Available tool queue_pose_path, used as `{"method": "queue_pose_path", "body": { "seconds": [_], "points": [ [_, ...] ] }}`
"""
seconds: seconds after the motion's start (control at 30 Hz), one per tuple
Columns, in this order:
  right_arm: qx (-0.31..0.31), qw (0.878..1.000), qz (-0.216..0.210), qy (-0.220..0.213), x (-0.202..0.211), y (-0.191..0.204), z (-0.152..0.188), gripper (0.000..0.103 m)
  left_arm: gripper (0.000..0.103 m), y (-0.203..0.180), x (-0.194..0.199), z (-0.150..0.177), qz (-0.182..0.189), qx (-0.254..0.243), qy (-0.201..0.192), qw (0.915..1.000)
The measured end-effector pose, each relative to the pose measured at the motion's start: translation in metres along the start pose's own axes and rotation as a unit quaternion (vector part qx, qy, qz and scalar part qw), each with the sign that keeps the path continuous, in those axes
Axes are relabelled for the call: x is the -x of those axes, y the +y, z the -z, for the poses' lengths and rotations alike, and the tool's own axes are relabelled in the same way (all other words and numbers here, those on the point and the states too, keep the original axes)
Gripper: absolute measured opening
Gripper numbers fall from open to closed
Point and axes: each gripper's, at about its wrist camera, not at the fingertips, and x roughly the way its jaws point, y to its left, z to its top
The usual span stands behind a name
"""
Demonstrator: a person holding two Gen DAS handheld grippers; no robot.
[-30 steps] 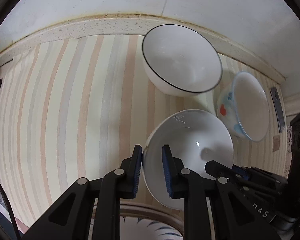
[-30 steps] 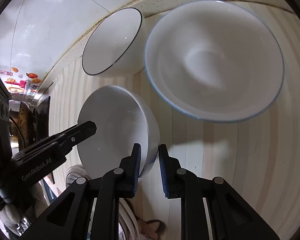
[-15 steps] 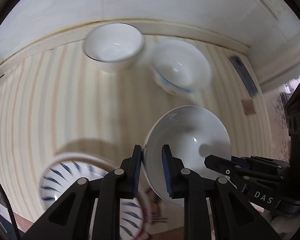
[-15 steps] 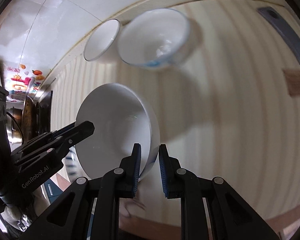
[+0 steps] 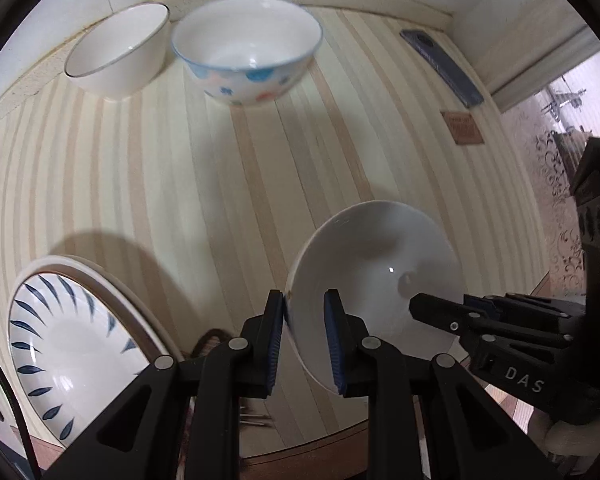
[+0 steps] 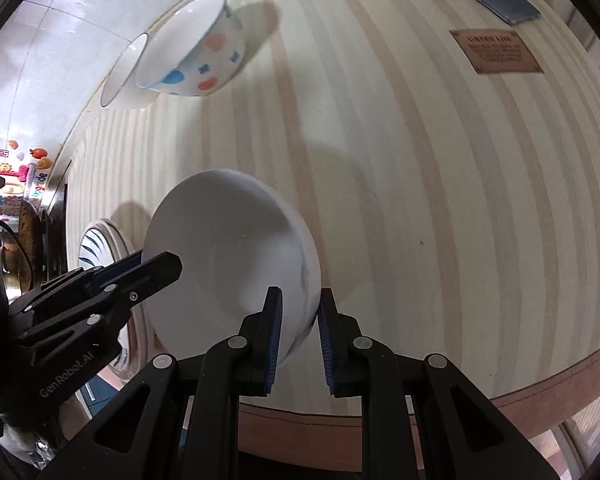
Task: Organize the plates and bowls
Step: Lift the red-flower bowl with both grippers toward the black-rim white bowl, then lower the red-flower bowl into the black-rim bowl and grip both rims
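In your left wrist view, your left gripper [image 5: 305, 340] pinches the near rim of the plain white bowl [image 5: 374, 276], one blue pad inside the wall and one outside, and the bowl hangs tilted above the striped table [image 5: 220, 184]. Your right gripper [image 5: 440, 308] reaches in from the right and grips the opposite rim. At the far edge of the table stand a dark-rimmed white bowl [image 5: 118, 58] and, just beside it, a bowl with blue and orange spots [image 5: 246, 54]. Near the lower left lies a plate with blue dashes [image 5: 66, 340]; a dark flat object [image 5: 442, 66] and a small brown plaque [image 5: 464, 128] lie at the far right. In your right wrist view, your right gripper [image 6: 299, 338] clamps the white bowl's [image 6: 228, 264] rim between its pads, while your left gripper [image 6: 156, 266] holds the far rim from the left. The spotted bowl [image 6: 192, 50] and the dark-rimmed one [image 6: 124, 70] sit well apart, up against the wall; the plate [image 6: 100, 248] shows just behind the held bowl.
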Motion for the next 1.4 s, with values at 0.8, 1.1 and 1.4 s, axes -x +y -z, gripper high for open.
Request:
{"method": "queue_pose_path", "body": {
  "seconds": [0.8,1.1,1.4],
  "points": [
    [-0.012,0.999,-0.030,-0.016,0.052,0.003,-0.039,0.039,0.026,0.031,0.075,-0.039,0.022,0.050,-0.067,0.9962],
    [0.007,0.997,-0.049,-0.060,0.048,0.043,-0.161,0.055,0.026,0.075,0.046,-0.129,0.011,0.111,-0.073,0.9910],
    [0.008,0.998,-0.061,-0.007,-0.027,0.058,-0.223,0.017,0.021,0.090,0.010,-0.161,-0.028,0.113,-0.065,0.9911]
  ]
}}
